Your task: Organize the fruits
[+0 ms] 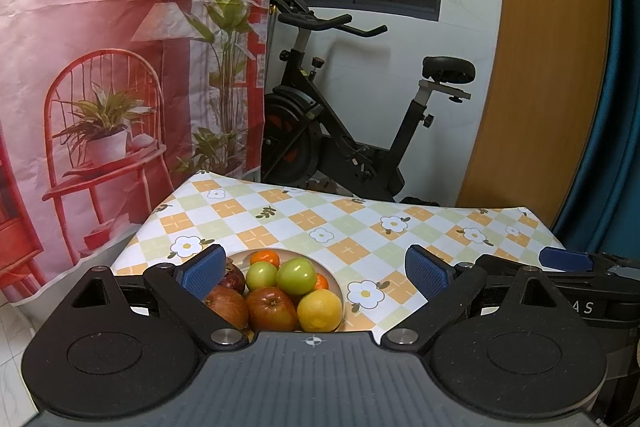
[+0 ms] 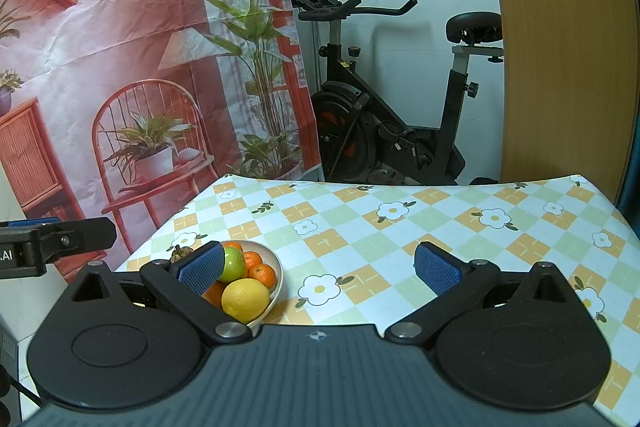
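A pale bowl [image 1: 334,277] [image 2: 276,267] sits at the table's near left corner, piled with fruit. In it lie two green apples [image 1: 295,275], a red apple [image 1: 271,308], a yellow lemon [image 1: 319,309] [image 2: 245,299], small oranges [image 1: 265,258] [image 2: 262,275] and a dark mangosteen [image 1: 233,277]. My left gripper [image 1: 316,273] is open, hovering just short of the bowl, its left pad [image 1: 202,273] over the bowl's left edge. My right gripper [image 2: 318,269] is open too, to the right of the bowl, with nothing between its fingers.
The table wears a checked cloth with flowers [image 2: 400,223]. Behind it stand an exercise bike [image 1: 340,131], a printed red backdrop [image 1: 100,67] and a wooden panel [image 1: 540,67]. The right gripper's body [image 1: 568,261] shows at the left wrist view's right edge.
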A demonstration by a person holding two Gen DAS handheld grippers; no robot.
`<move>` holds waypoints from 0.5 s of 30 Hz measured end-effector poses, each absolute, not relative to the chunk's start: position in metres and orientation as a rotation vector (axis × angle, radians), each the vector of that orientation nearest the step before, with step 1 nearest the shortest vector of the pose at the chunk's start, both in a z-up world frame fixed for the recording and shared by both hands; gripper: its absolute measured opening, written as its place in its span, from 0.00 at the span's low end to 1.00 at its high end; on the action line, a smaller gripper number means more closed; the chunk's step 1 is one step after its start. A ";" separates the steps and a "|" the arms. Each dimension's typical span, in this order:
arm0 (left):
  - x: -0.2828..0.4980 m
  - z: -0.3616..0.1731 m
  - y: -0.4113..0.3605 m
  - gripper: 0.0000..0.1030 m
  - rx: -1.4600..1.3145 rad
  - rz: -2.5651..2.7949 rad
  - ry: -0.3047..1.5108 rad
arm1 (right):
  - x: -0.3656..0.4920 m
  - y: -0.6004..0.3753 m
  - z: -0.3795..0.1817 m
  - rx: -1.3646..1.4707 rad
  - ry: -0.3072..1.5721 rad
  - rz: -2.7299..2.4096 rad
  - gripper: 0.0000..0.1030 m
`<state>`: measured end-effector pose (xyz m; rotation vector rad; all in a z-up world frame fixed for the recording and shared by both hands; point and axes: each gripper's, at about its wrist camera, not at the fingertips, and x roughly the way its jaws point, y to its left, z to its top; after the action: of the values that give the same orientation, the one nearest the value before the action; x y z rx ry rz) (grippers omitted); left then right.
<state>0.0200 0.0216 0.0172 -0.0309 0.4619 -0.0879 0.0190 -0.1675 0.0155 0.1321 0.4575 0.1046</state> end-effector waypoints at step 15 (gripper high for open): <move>0.019 0.018 0.021 0.95 -0.033 -0.085 0.460 | 0.019 -0.167 0.016 0.131 0.457 0.104 1.00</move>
<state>0.0191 0.0206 0.0176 -0.0334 0.4605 -0.0848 0.0189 -0.1670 0.0156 0.1313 0.4570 0.1045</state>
